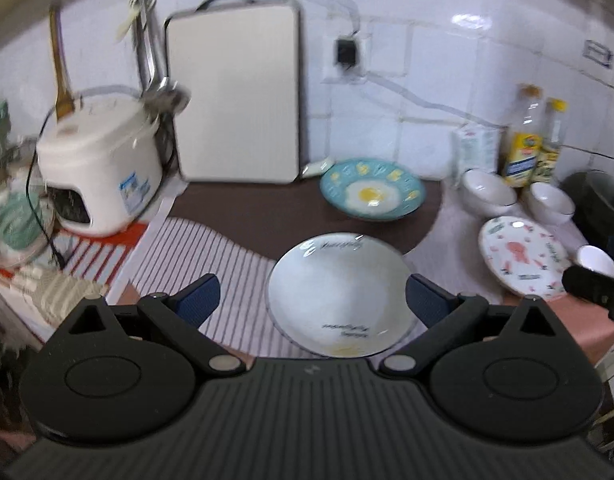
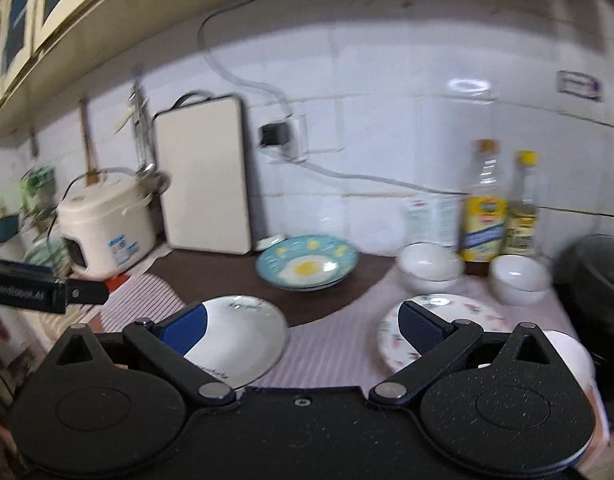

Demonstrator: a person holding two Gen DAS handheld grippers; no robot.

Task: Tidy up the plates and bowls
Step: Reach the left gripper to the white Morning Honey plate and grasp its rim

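**Plates and bowls: three plates, two bowls counted on the counter**

Plates number three. A white plate with script lettering (image 1: pixel 339 296) lies at the front edge of the counter on the striped mat (image 1: pixel 211 256), directly between the fingers of the left gripper (image 1: pixel 313 300), whose jaws stand wide apart and hold nothing. A blue plate with a fried-egg pattern (image 1: pixel 373 194) sits behind it on the brown mat (image 1: pixel 259 204), near the back wall. A white plate with pink figures (image 1: pixel 521 256) lies toward the right edge.

Bowls number two: both white, one (image 1: pixel 489 196) just behind the pink-figured plate, the other (image 1: pixel 551 202) beside it to the right. They appear close together; contact cannot be judged.

The right gripper (image 2: pixel 303 328) hangs over the front edge between the lettered and pink-figured plates, jaws spread, empty.

Beyond: two bottles (image 1: pixel 525 140) at the back right, one cutting board (image 1: pixel 237 92) leaning on the wall, one rice cooker (image 1: pixel 99 168) at the left.
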